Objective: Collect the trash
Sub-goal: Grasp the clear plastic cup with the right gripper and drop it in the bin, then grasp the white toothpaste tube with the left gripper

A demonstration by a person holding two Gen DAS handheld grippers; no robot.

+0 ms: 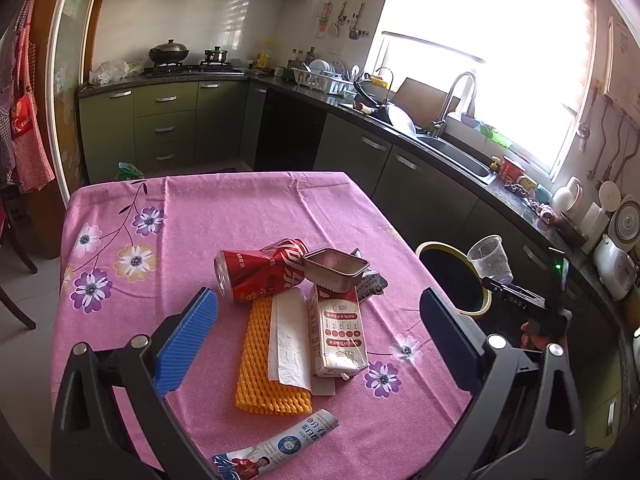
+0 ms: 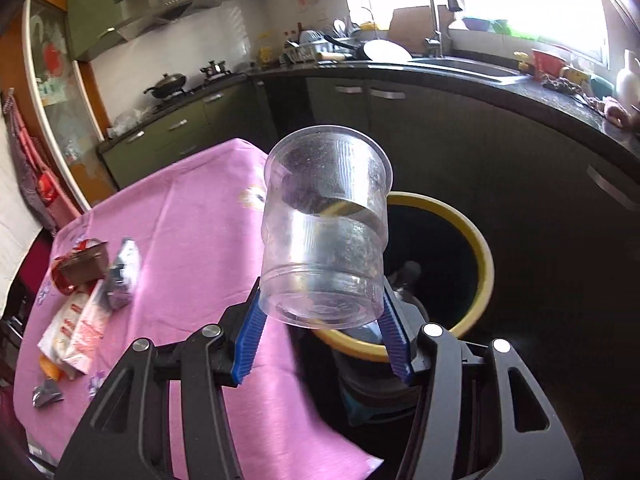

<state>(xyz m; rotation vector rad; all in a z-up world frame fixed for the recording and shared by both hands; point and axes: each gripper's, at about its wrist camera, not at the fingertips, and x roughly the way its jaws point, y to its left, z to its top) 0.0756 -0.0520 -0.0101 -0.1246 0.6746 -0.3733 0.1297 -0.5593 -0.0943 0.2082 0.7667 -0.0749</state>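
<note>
My right gripper (image 2: pixel 320 320) is shut on the base of a clear plastic cup (image 2: pixel 324 232), held tilted over the near rim of a black trash bin with a yellow rim (image 2: pixel 489 264). From the left wrist view the same cup (image 1: pixel 490 258) hangs just right of the bin (image 1: pixel 440 245), beside the table. My left gripper (image 1: pixel 320 300) stands open above the trash pile with nothing between its pads. That pile holds a crushed red cola can (image 1: pixel 260 272), a metal tin (image 1: pixel 334 270), a milk carton (image 1: pixel 340 332), an orange foam net (image 1: pixel 256 376) and a paper towel (image 1: pixel 288 344).
The table wears a pink flowered cloth (image 1: pixel 240 208). A printed tube wrapper (image 1: pixel 280 444) lies near its front edge and a silver wrapper (image 1: pixel 374 286) behind the carton. Dark kitchen cabinets and a counter with a sink (image 1: pixel 460 156) run along the right, close behind the bin.
</note>
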